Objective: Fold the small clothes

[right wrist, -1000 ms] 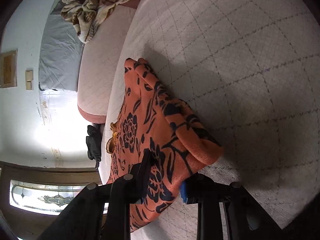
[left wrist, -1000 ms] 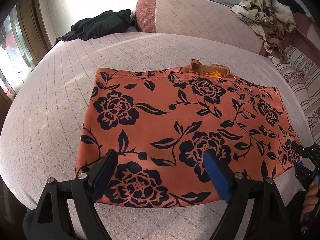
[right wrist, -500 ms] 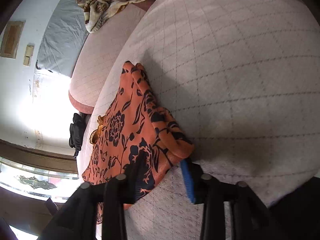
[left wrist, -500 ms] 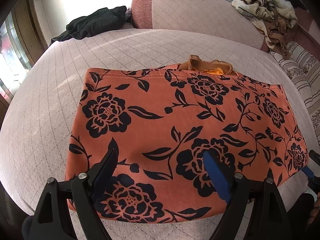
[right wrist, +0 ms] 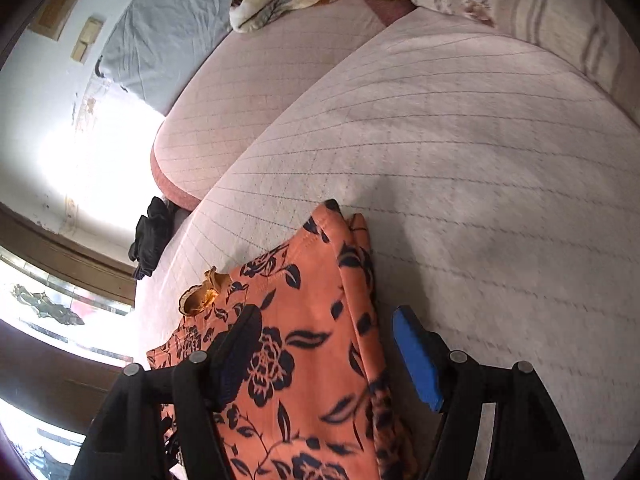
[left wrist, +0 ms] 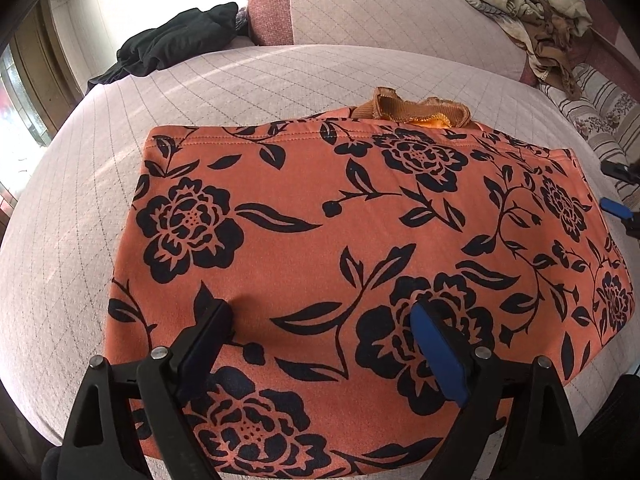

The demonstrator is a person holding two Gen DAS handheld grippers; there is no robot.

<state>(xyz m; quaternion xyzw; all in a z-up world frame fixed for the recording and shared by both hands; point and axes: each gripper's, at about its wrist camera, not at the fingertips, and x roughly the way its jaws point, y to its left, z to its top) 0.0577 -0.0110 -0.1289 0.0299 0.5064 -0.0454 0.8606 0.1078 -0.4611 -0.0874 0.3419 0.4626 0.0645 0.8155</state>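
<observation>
Across the middle of the pale pink quilted bed [left wrist: 280, 76], spread flat: orange folded garment with black flower print [left wrist: 360, 248]. Left gripper [left wrist: 324, 344] at 6 o'clock, jaws wide and opening, tips resting on the cloth, clamping nothing. Right gripper [right wrist: 320, 344] at 3 o'clock, jaws opening, released, straddling the garment's folded edge. Black crumpled cloth [left wrist: 176, 40] at 11 o'clock.

left gripper [left wrist: 322, 330]: black frame, silver screws | right gripper [right wrist: 324, 344]: blue pad
</observation>
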